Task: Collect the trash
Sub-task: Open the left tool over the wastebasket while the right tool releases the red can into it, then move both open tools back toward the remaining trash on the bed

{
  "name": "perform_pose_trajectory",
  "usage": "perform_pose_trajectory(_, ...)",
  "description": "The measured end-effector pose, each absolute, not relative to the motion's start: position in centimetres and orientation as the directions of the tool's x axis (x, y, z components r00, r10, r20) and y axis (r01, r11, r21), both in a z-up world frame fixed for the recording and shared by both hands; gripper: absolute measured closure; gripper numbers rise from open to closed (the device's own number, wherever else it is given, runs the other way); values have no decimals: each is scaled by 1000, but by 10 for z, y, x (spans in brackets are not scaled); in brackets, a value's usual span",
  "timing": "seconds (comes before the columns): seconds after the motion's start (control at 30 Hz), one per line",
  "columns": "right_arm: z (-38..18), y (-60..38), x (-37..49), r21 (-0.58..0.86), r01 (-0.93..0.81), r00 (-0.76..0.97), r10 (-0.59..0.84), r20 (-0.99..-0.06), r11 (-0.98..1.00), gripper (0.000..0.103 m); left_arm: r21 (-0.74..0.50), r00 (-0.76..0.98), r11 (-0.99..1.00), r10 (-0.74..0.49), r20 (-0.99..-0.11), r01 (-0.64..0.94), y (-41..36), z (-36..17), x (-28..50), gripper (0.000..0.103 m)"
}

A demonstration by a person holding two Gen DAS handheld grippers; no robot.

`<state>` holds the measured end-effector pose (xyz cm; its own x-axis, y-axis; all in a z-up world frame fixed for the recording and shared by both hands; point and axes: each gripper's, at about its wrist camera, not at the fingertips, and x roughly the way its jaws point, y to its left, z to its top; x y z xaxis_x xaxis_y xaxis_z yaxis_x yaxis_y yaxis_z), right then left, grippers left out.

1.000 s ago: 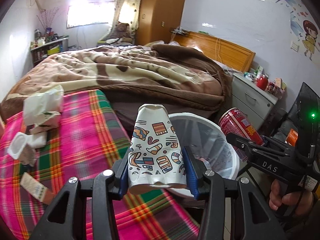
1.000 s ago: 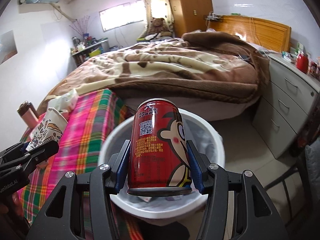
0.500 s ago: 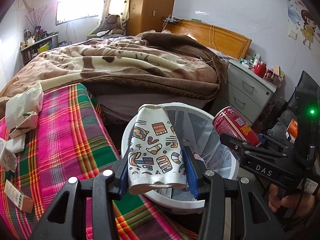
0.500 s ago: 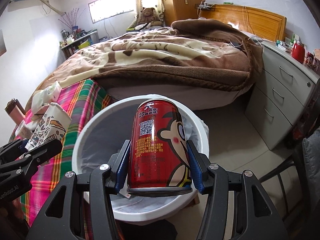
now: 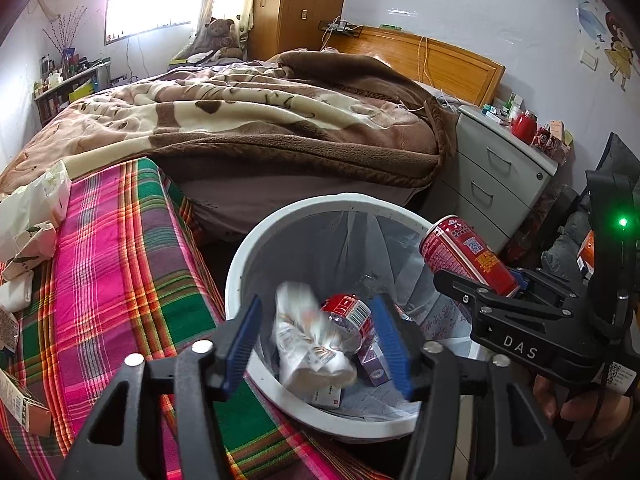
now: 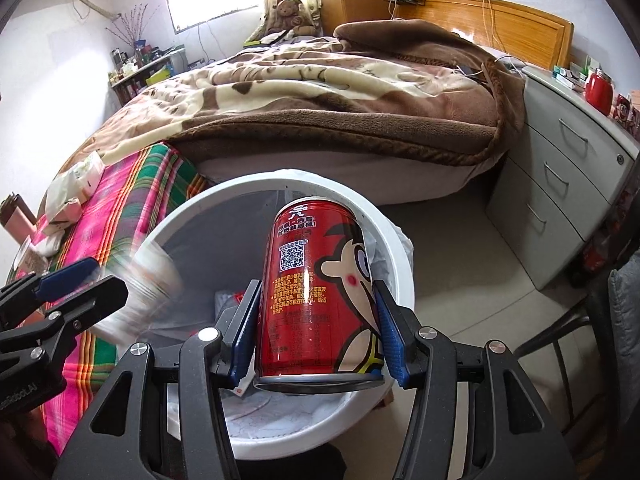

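Cup (image 5: pixel 312 344) fell blurred into bin (image 5: pixel 256 240) | left gripper (image 5: pixel 316 344) jaws spread, released | right gripper (image 6: pixel 316 332) clenched can (image 6: pixel 320 292) over bin; best released centred above the opening.

Red can (image 6: pixel 320 300) with yellow print, a black-and-white code square and a cartoon face, centre frame. White bin (image 6: pixel 394 248) with a pale grey liner. Blue pads (image 6: pixel 390 344) on black grippers. Cloth (image 5: pixel 120 272), lower left: pink, green and orange plaid. Blanket (image 5: pixel 248 120), upper centre: brown with cream patches. Grey drawers (image 5: pixel 496 184), right.
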<state>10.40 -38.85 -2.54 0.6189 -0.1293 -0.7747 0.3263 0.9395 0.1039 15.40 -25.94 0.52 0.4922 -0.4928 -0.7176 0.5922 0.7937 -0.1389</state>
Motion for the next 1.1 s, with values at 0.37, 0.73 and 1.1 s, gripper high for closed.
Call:
perform_pose_trajectory(0.37, -16, -386, 100, 89, 327, 644, -153, -750, 941, 33, -157, 499, 799, -501, -707, 580, -247, 10, 152, 32)
perform_pose_trajectory(0.73, -6, -369, 101, 93, 308, 665, -145, -732, 947, 33, -167, 534, 817, -500, -682, 551, -219, 20, 147, 31)
perform_pose_trajectory(1.1, 5, -340, 105, 101, 258, 700, -114, -705, 961, 33, -170, 578, 841, -485, -656, 513, -183, 31, 141, 31)
